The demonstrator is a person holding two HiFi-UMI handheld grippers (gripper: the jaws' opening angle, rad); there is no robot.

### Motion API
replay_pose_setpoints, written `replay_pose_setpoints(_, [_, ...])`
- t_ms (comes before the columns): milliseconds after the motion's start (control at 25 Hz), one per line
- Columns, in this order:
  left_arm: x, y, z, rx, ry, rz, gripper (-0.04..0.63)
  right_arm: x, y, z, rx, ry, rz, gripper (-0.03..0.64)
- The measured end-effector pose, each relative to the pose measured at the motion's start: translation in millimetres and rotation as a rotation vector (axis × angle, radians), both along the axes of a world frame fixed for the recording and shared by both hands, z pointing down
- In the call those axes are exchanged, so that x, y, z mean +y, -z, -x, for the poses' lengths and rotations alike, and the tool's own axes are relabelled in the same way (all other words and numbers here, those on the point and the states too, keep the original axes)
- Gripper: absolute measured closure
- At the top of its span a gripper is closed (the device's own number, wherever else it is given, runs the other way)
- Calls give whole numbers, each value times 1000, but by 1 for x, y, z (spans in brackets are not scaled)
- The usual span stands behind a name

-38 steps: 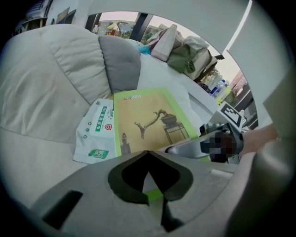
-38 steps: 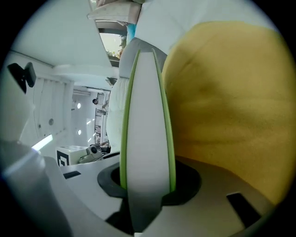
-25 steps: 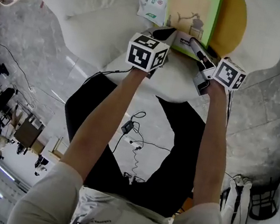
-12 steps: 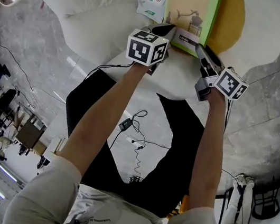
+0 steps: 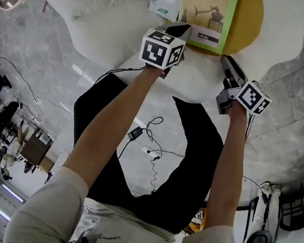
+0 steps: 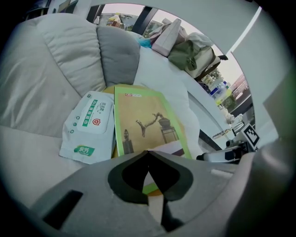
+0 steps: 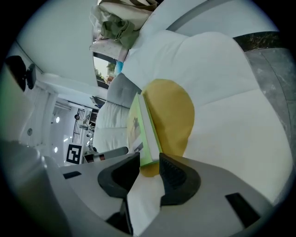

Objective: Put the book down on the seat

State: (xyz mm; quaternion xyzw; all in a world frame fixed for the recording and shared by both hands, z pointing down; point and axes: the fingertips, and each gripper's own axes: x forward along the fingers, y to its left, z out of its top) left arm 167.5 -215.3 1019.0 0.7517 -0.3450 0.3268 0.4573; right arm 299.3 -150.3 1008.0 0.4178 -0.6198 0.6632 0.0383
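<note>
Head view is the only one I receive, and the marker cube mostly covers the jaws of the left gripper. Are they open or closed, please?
Observer: Closed. In the left gripper view the tips of the left gripper meet over the near edge of the book.
Operator: Does the right one hold the book?
Observer: No. The right gripper is open. Its jaws have just been closing, but the pads press on nothing, and the book's corner shows just beyond the tips.

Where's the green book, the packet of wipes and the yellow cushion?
green book (image 5: 208,14), head view, middle of its cover
packet of wipes (image 6: 88,127), left gripper view, middle of its front
yellow cushion (image 7: 173,113), right gripper view, its bare middle
</note>
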Motion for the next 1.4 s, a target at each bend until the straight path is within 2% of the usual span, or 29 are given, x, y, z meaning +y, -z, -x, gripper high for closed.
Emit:
replay_pose_setpoints(240, [0, 44, 10, -25, -108, -40, 588, -4, 37, 27, 29, 41, -18, 485])
replay_pose_setpoints(560, [0, 136, 25, -44, -228, -98, 588, -12, 119, 54, 87, 73, -64, 491])
replay_pose_setpoints(680, [8, 178, 35, -42, -249, -105, 588, -8, 155, 61, 130, 81, -74, 491])
replay_pose_setpoints(920, [17, 244, 52, -42, -292, -119, 588, -20, 232, 67, 229, 55, -153, 508])
replay_pose_setpoints(1080, [38, 308, 59, -29, -311, -124, 588, -7, 301, 73, 281, 101, -187, 510])
replay_pose_setpoints(1280, [43, 376, 74, -31, -307, -171, 588, 4, 365, 89, 279, 137, -215, 518])
replay_pose_setpoints(1400, [49, 421, 81, -1, -280, -200, 588, 17, 401, 96, 290, 156, -232, 526])
